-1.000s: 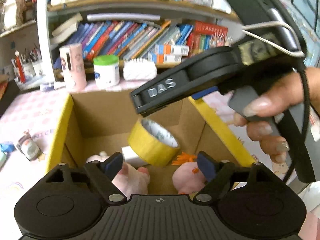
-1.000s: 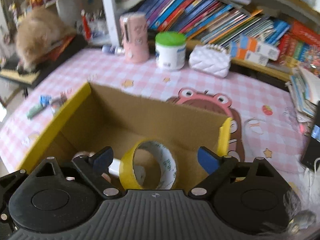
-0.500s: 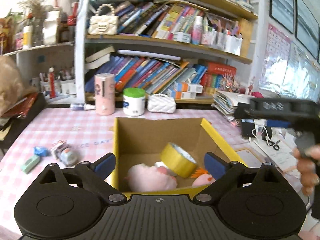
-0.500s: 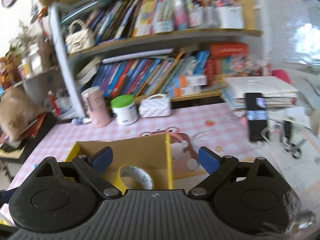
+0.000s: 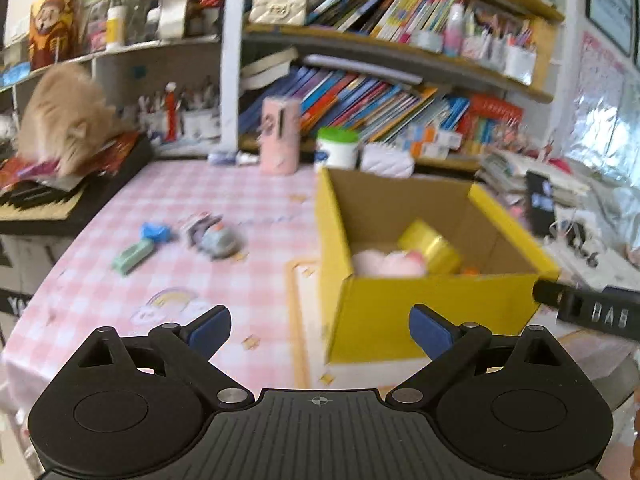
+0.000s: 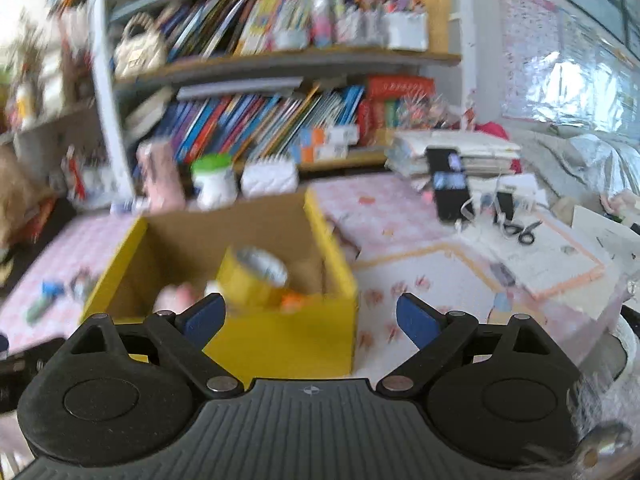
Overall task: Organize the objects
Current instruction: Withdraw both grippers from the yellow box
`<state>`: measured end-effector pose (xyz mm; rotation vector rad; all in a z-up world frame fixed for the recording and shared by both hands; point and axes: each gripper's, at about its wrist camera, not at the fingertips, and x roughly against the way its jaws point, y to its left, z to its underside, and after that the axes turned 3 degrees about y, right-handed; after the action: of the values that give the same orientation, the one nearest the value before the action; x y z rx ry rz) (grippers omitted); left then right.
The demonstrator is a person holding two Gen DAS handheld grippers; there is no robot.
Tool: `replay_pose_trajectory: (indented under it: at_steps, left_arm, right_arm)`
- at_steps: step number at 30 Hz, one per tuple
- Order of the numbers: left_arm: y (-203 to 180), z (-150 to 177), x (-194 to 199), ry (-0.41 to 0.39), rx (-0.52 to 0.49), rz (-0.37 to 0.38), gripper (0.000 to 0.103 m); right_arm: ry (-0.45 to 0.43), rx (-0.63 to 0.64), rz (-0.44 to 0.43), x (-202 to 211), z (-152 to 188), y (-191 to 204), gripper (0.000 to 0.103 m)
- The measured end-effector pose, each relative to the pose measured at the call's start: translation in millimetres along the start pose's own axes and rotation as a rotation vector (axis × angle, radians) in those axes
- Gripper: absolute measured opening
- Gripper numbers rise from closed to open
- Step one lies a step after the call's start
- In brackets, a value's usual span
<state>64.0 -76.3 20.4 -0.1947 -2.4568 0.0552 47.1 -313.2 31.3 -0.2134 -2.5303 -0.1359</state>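
A yellow cardboard box (image 5: 424, 308) stands on the pink checked table and holds a yellow tape roll (image 5: 430, 246), a pink plush toy (image 5: 384, 262) and something orange. The left gripper (image 5: 320, 330) hangs open and empty in front of the box's left corner. In the right wrist view the box (image 6: 280, 336) and its tape roll (image 6: 252, 276) sit low left, and the right gripper (image 6: 310, 316) is open and empty near the box's right front corner. A toy car (image 5: 216, 236), a blue piece (image 5: 154, 232) and a green piece (image 5: 132, 258) lie on the table left of the box.
A pink cylinder (image 5: 280, 136), a green-lidded jar (image 5: 336, 148) and a white purse (image 5: 386, 160) stand behind the box, before shelves of books. A cat (image 5: 60, 120) sits far left. A phone (image 6: 450, 190), scissors (image 6: 524, 232) and papers lie at the right.
Both grippers have drawn back from over the box, which now lies further off. The left view swung left, showing the toys on the table; the right view swung right. The tape roll stays in the box.
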Motion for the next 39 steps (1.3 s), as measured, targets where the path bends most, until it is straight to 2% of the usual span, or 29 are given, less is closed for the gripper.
replay_pose_trajectory:
  at_steps: [4,12,25,39]
  left_arm:
    - [21.2,9.6,9.3,0.014,0.012,-0.014,0.097]
    - [62.2,25.0,27.8,0.048,0.038,-0.047,0.097]
    - [120.7,42.3,58.3,0.056,0.074,-0.113,0.097]
    - [147.7,44.2,73.4,0.026,0.07,-0.117,0.097]
  right_arm:
    - [0.112,0.055,-0.03,-3.2,20.4,29.9,0.093]
    - [0.201,0.095,-0.103,3.6,42.6,79.8,0.093]
    - [0.233,0.17,-0.209,21.2,63.4,154.3,0.093]
    - [0.199,0.225,-0.244,37.3,69.8,199.9,0.093]
